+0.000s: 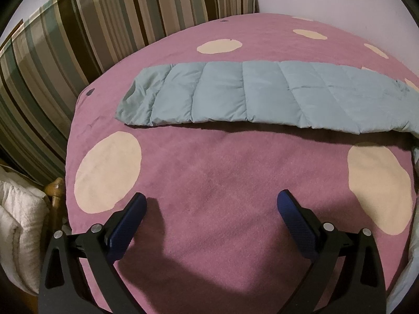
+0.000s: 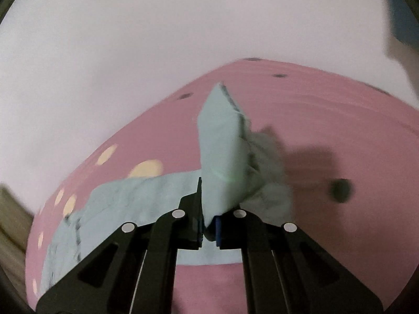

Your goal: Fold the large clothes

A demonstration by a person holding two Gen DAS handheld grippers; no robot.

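On the pink fleece bedspread with cream dots lies the pale teal quilted puffer garment, folded into a long strip, stitched into puffy panels, slick shiny shell. Right gripper is clamped on 1 end of it; that end stands up from between the jaws, grey fuzzy lining showing beside it, picture blurred. Left gripper hangs over bare bedspread, jaws wide apart, holding nothing, well short of the strip. Step looks like mid-fold, 1 end lifted to lay across the rest. Next move likely calls for carrying that end over and the left pinning or squaring the flat part. Striped cushion stands behind.
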